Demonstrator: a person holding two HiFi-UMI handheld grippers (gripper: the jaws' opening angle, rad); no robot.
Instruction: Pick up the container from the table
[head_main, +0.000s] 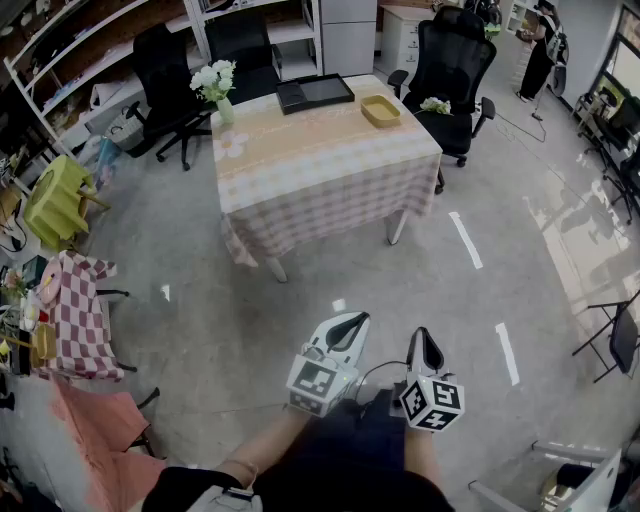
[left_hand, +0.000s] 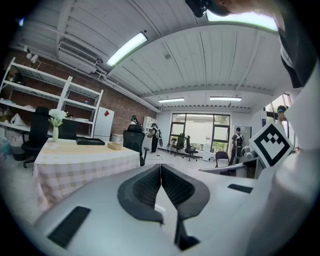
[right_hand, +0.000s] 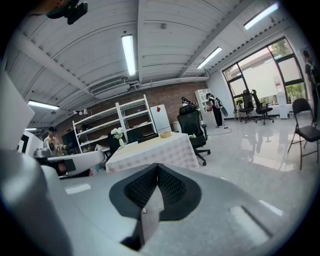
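I'm looking down on a wide grey floor (head_main: 200, 320) with white shelving (left_hand: 82, 102) along the brick wall at the far side. The biggest piece of furniture ahead of me is the desk (head_main: 320, 180), draped in a pale checked cloth and well apart from both grippers. A black office chair (head_main: 452, 65) stands at its far right corner and a second black chair (head_main: 165, 70) at its far left. Low in the head view, close to my body, I hold the left gripper (head_main: 358, 318) and the right gripper (head_main: 424, 334) side by side over bare floor, both aimed roughly toward the desk. The left fingers (left_hand: 145, 187) are pressed together at the tips with nothing between them, and the right fingers (right_hand: 172, 187) are likewise closed tight and empty. On the far edge of the desk lies a flat black tray (head_main: 315, 94). The container (head_main: 380, 110), a shallow tan dish, sits just beside the tray on its right, near the desk's far right corner. A small vase of white flowers (head_main: 218, 85) stands at the far left corner
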